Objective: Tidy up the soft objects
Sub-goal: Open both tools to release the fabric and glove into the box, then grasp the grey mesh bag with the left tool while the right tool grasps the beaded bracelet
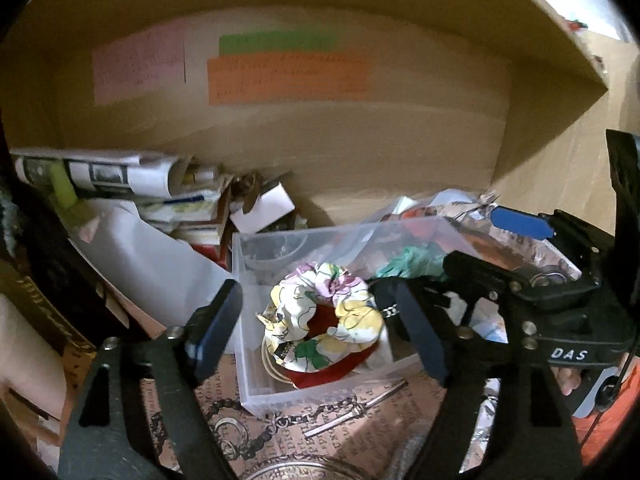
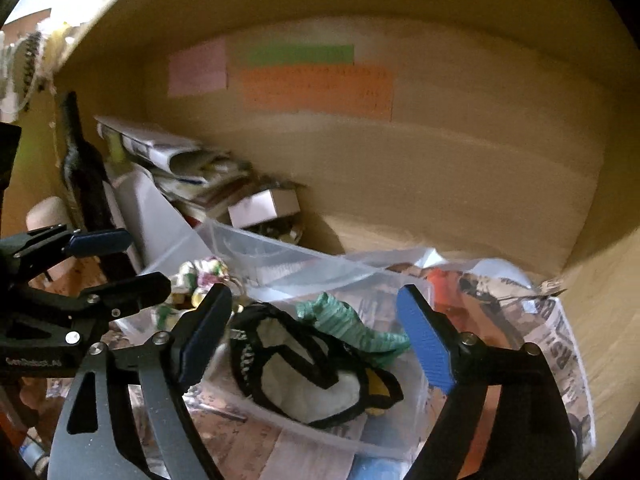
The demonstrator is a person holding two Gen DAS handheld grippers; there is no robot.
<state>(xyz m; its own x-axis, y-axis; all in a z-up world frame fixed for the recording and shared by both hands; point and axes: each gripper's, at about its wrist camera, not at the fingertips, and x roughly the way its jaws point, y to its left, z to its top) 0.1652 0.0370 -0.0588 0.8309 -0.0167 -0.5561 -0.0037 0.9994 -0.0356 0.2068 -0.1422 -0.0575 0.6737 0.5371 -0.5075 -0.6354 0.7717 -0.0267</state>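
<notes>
Inside the cardboard box, a clear plastic bin holds a floral scrunchie lying on something red. Above it the left gripper hangs with its jaws spread wide, holding nothing, its fingers either side of the scrunchie. Just beside it, the right gripper is likewise spread and empty over a second clear tub, where a black-and-white soft toy lies touching a green knitted piece. Papers are heaped at the left.
</notes>
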